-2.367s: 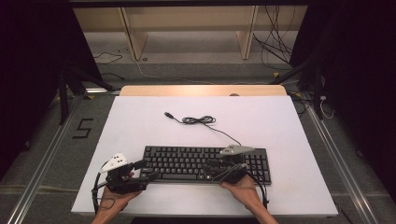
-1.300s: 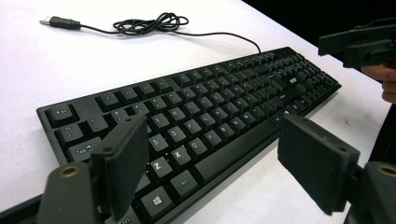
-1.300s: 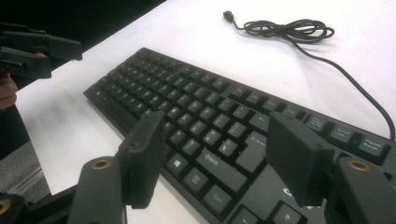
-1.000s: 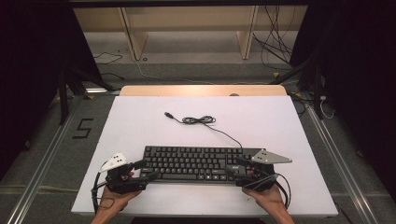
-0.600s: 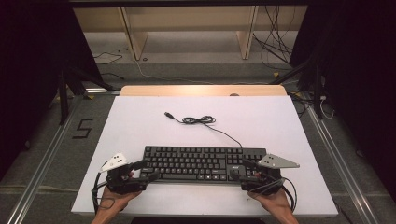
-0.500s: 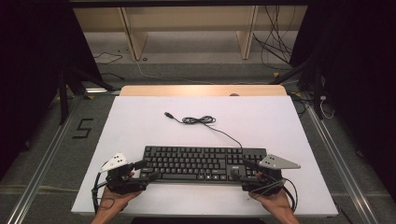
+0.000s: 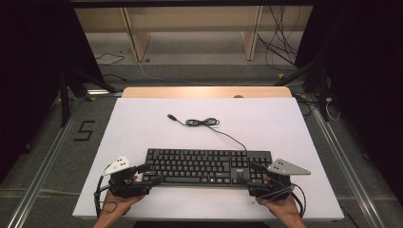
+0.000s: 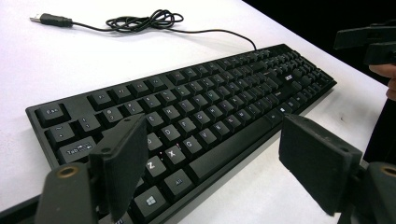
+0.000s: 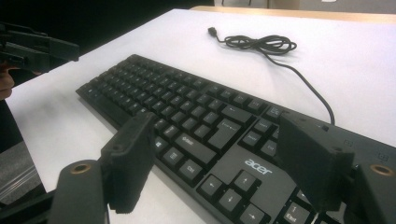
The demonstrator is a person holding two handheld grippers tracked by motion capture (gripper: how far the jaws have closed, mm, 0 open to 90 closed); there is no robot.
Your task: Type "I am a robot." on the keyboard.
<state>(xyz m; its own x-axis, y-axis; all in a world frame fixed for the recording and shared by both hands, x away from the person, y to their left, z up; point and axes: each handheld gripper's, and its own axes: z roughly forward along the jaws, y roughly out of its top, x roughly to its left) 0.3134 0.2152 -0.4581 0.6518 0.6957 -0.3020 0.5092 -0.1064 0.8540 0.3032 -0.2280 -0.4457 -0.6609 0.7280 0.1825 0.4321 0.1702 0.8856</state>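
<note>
- The keyboard (image 7: 206,166) lay flat on the white worktop (image 7: 142,123), near the front edge, its long side running left to right.
- Its cable (image 7: 209,124) ran from the far right part of the keyboard to a loose coil farther back on the worktop, with the plug (image 7: 172,117) lying just left of the coil.
- The left hand-held gripper (image 7: 148,174) sat at the keyboard's left end, held by a hand (image 7: 114,206) at the near edge of the worktop.
- In the left gripper view its jaws stood spread wide, one over the near left corner keys and one over bare worktop just in front of the keyboard; they gripped nothing.
- The right hand-held gripper (image 7: 248,173) sat at the keyboard's right end, over the arrow keys and number pad, with a hand (image 7: 280,209) behind it.
- In the right gripper view its jaws were likewise spread apart, one at the near edge of the keyboard and one over the right part of the keys; whether either touched the keyboard could not be told.
- The two hand-held grippers were well apart, with the keyboard between them.
</note>
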